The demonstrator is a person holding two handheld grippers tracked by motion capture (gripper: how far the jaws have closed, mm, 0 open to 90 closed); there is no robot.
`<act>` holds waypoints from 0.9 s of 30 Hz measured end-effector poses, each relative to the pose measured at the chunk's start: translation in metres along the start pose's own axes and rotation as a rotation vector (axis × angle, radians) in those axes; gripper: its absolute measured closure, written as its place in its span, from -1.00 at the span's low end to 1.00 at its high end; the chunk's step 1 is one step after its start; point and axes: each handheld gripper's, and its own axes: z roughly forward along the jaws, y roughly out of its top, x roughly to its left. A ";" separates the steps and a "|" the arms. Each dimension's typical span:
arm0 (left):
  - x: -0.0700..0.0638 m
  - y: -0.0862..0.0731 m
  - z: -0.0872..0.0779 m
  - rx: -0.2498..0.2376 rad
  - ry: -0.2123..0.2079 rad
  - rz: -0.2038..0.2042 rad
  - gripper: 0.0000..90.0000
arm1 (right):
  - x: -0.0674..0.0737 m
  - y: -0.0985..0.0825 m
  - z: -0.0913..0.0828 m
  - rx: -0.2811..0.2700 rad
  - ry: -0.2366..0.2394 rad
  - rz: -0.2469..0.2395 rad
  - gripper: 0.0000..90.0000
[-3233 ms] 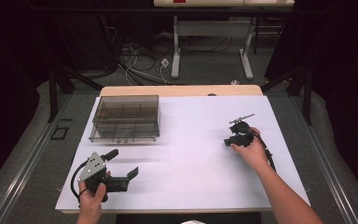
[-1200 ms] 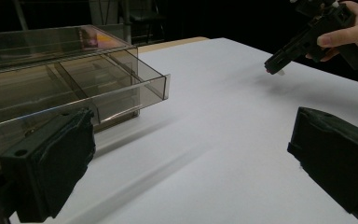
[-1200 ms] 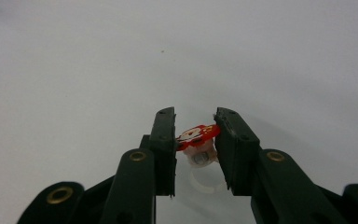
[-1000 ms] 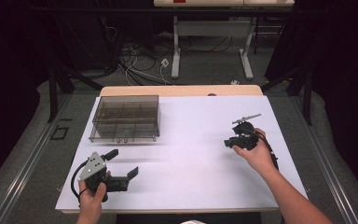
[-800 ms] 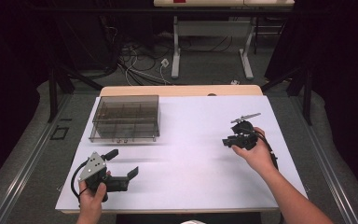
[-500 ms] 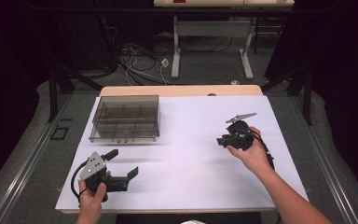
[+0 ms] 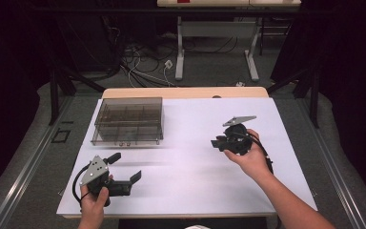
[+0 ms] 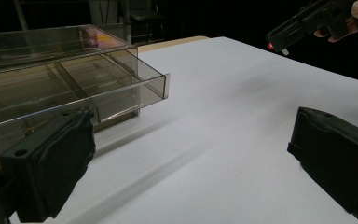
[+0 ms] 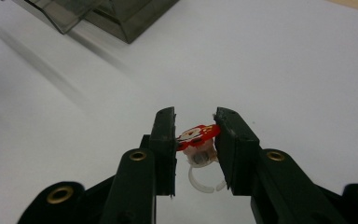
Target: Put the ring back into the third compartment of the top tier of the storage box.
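Right gripper view: fingers (image 9: 196,140) clamp a red-topped ring (image 9: 196,134), no legible writing; left gripper (image 7: 124,172) gapes empty.

Both hand-held grippers are matte black: the left gripper (image 7: 125,172) carries a grey three-cornered plate (image 7: 95,170) with small dark holes, as does the right gripper (image 7: 218,143). Brass-ringed screw holes dot the right one's arms (four show), and black cables trail back; forearms are bare.

High view overhead, forward-down; gripper views low, sharing organizer box (image 7: 128,120)
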 end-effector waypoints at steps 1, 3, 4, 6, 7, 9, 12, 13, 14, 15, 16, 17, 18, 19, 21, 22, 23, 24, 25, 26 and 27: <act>0.000 0.000 0.000 0.000 0.000 0.000 -0.99 | 0.004 0.002 0.000 -0.013 0.009 -0.008 0.53; 0.000 0.000 0.000 0.000 0.001 0.000 -0.99 | 0.008 0.004 -0.002 -0.016 0.018 -0.008 0.53; 0.000 0.000 0.000 -0.001 0.001 0.000 -0.99 | 0.009 0.005 -0.001 -0.028 0.022 -0.010 0.53; 0.000 0.000 0.000 -0.001 0.001 0.000 -0.99 | 0.013 0.007 -0.001 -0.037 0.030 -0.016 0.53; 0.000 0.000 0.000 -0.001 0.001 0.000 -0.99 | 0.015 0.009 -0.001 -0.039 0.035 -0.019 0.53; 0.000 0.000 0.000 -0.001 0.003 0.004 -0.99 | 0.019 0.011 -0.001 -0.042 0.042 -0.026 0.53; 0.000 0.000 0.000 -0.001 0.002 0.002 -0.99 | 0.026 0.015 0.000 -0.035 0.056 -0.034 0.53; 0.000 0.000 0.000 -0.001 0.002 0.002 -0.99 | 0.027 0.016 0.001 -0.050 0.060 -0.041 0.53; 0.000 0.000 0.000 -0.002 0.002 0.000 -0.99 | 0.029 0.018 0.002 -0.050 0.064 -0.046 0.53; 0.000 0.000 0.000 -0.003 0.003 0.000 -0.99 | 0.031 0.019 0.002 -0.048 0.065 -0.049 0.53; 0.000 0.000 0.000 -0.003 0.003 0.000 -0.99 | 0.031 0.019 0.002 -0.048 0.065 -0.049 0.53; 0.000 0.000 -0.001 -0.003 0.003 0.001 -0.99 | 0.034 0.021 0.004 -0.050 0.074 -0.056 0.53; 0.000 0.000 -0.001 -0.002 0.003 0.001 -0.99 | 0.036 0.022 0.005 -0.057 0.073 -0.059 0.53; 0.000 0.000 -0.001 -0.002 0.003 0.001 -0.99 | 0.037 0.024 0.006 -0.054 0.075 -0.061 0.53; 0.000 0.000 -0.001 -0.003 0.003 0.000 -0.99 | 0.039 0.025 0.006 -0.047 0.080 -0.060 0.53; 0.000 0.000 -0.001 -0.003 0.003 0.000 -0.99 | 0.041 0.027 0.008 -0.055 0.082 -0.063 0.53; 0.000 0.000 -0.001 -0.003 0.002 0.000 -0.99 | 0.042 0.028 0.008 -0.056 0.082 -0.066 0.53; 0.000 0.000 -0.001 -0.004 0.002 -0.001 -0.99 | 0.043 0.030 0.008 -0.056 0.084 -0.065 0.53; 0.000 0.000 -0.001 -0.004 0.002 -0.001 -0.99 | 0.044 0.031 0.009 -0.059 0.086 -0.067 0.53; 0.000 0.000 -0.001 -0.003 0.001 -0.001 -0.99 | 0.045 0.032 0.010 -0.062 0.089 -0.067 0.54; 0.000 0.000 -0.001 -0.003 0.001 -0.001 -0.99 | 0.045 0.033 0.011 -0.062 0.090 -0.064 0.54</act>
